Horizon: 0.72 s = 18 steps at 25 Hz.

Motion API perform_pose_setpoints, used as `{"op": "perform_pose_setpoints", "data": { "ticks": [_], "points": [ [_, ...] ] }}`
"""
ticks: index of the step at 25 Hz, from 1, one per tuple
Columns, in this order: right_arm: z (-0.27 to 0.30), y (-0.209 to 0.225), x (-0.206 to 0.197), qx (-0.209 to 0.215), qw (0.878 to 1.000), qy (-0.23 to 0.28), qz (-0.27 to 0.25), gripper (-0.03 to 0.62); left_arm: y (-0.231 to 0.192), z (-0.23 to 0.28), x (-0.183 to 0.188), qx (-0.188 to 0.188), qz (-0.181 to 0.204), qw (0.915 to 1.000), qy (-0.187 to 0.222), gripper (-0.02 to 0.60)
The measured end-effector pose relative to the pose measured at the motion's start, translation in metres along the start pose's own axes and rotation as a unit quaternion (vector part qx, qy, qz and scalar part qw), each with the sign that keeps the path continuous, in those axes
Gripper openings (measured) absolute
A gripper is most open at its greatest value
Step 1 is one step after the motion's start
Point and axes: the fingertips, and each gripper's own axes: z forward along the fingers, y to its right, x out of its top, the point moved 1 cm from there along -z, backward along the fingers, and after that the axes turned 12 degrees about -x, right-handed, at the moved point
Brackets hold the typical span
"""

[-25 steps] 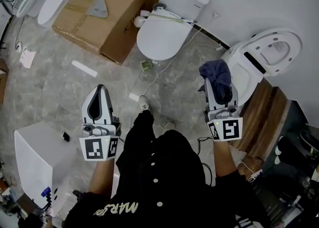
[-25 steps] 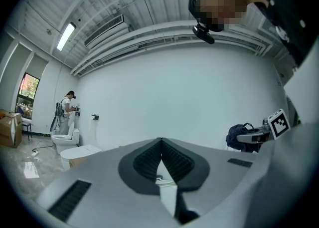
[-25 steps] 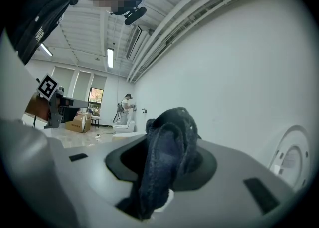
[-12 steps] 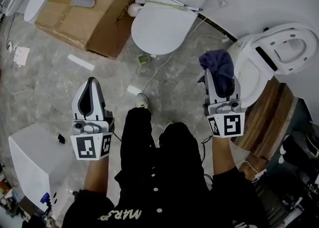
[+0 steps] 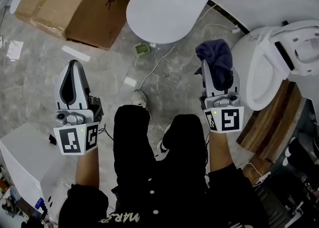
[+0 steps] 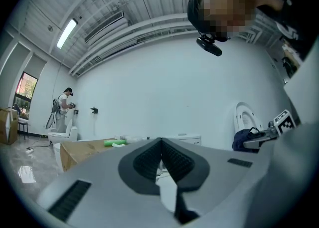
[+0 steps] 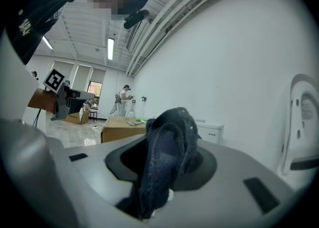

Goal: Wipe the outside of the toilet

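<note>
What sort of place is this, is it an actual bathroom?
Probably not: more likely a large workshop or test hall. A closed toilet and an open-lidded toilet stand on open floor near a big cardboard box, under a high ceiling with strip lights.

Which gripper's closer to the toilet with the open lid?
Right. The right gripper, shut on the cloth, is beside the toilet; the left gripper is far off, nearer the cardboard box.

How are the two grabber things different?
The left gripper has its jaws shut on nothing; the right gripper has its jaws clamped on a dark blue cloth. The left gripper hangs over the floor; the right gripper is close beside a white toilet. Both are grey and point the same way.
</note>
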Motion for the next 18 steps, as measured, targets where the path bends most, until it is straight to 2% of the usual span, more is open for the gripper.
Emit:
{"op": "perform_pose_setpoints", "data": {
  "ticks": [5, 18],
  "points": [
    [0.014, -0.017, -0.064, 0.006, 1.0, 0.005, 0.001, 0.144, -0.011, 0.003, -0.06, 0.013, 0.006, 0.9999, 0.006, 0.009],
    [0.037, -0.039, -0.191, -0.005, 1.0, 0.028, -0.003, 0.144, -0.019, 0.011, -0.186, -0.008, 0.016, 0.9993, 0.034, 0.009]
  ]
}}
